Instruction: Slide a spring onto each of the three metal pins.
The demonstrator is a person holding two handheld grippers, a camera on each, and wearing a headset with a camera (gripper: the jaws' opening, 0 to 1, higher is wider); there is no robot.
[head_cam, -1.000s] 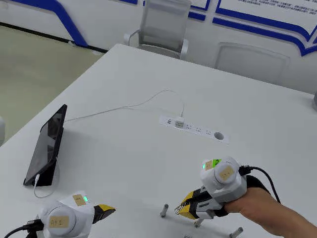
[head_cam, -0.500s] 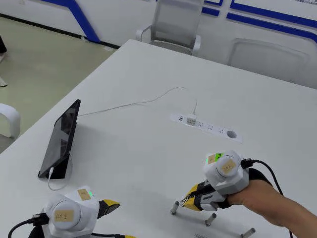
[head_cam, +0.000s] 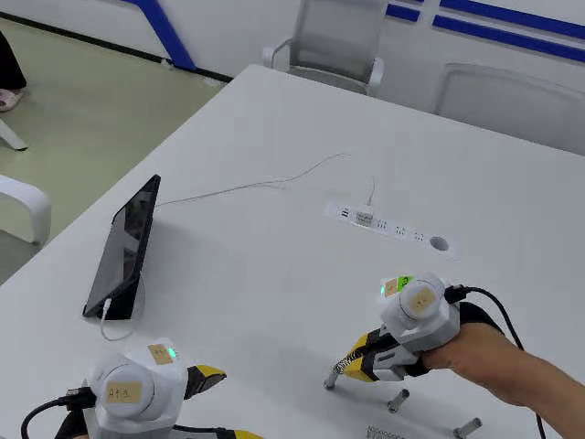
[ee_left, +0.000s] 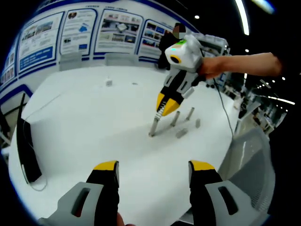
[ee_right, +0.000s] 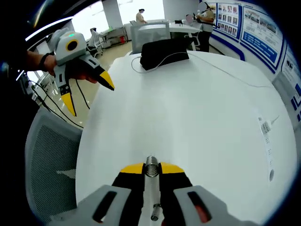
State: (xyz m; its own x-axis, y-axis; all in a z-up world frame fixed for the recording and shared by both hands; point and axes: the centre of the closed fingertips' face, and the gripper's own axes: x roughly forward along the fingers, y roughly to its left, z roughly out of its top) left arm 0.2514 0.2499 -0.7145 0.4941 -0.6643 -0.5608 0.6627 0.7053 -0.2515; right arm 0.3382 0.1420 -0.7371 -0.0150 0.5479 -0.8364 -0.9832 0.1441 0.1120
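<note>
Spring gripped in right tool, over leftmost pin; left tool jaws spread, well apart

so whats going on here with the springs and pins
A person at a white table holds a tool in each hand. The right tool is shut on a spring, whose free end is angled down at the top of the nearest metal pin; whether it has slipped on cannot be told. A second pin and a third pin stand bare. The left tool hovers open and empty.
</note>
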